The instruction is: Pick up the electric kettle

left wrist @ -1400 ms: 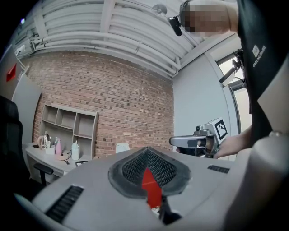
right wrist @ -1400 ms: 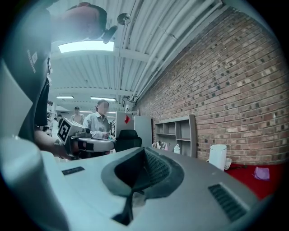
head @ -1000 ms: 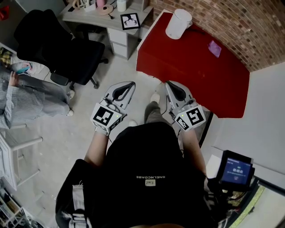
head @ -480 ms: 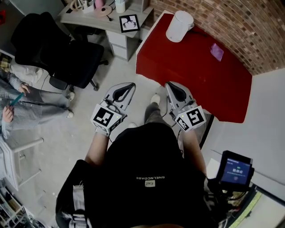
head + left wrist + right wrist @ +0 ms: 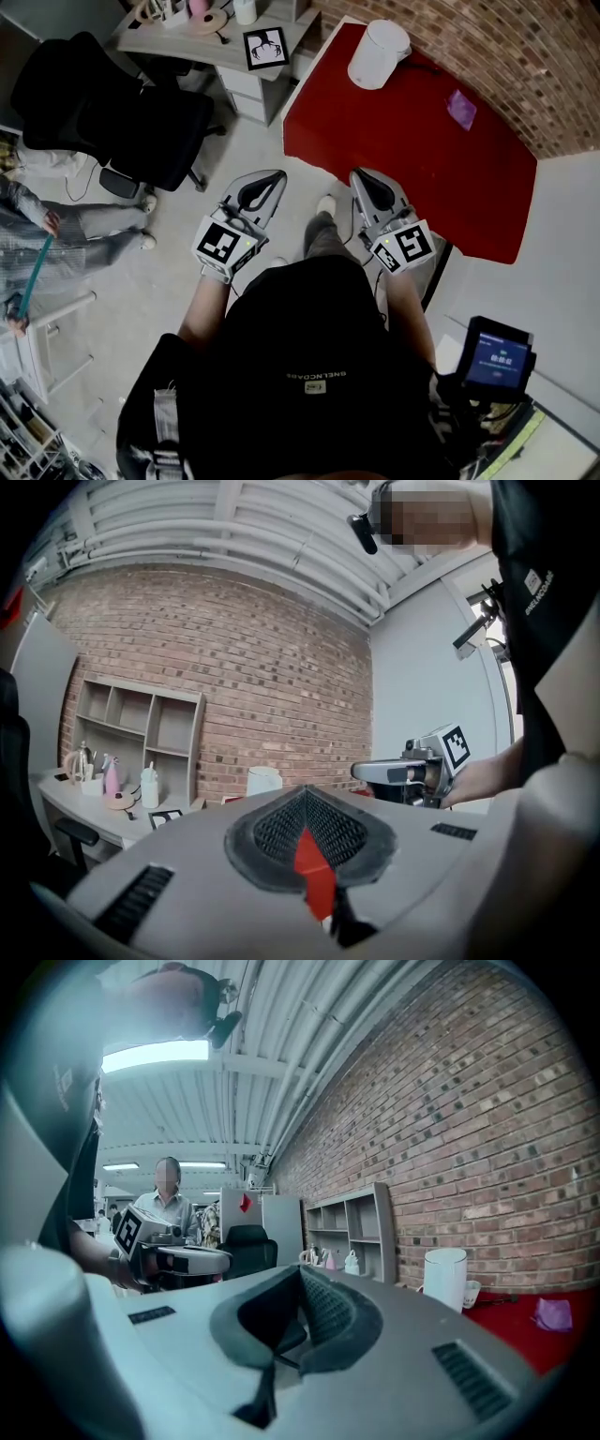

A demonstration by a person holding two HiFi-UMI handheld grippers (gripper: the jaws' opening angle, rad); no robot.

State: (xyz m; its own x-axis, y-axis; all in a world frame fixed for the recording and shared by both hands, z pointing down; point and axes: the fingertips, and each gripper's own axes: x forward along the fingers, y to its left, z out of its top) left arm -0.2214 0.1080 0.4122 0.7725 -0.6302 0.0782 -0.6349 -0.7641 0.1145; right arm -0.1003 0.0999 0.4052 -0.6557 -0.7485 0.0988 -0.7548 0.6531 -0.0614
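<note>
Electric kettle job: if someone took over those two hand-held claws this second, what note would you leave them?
Left claw: shut, empty. Right claw: shut, empty.
White kettle: upright at the far corner of the red table, by the brick wall, untouched.
Done: nothing yet; both claws are well short of the kettle.
Left: reach it, open a claw, grip, lift.

An office-like workroom: a bare brick wall [image 5: 487, 56] runs along one side; a grey desk [image 5: 183, 39] with an open shelf unit [image 5: 141, 726] and a black wheeled chair [image 5: 122, 112] stand on a pale floor [image 5: 253, 155]; strip lights [image 5: 155, 1054] glow under a ribbed ceiling [image 5: 234, 527].
</note>
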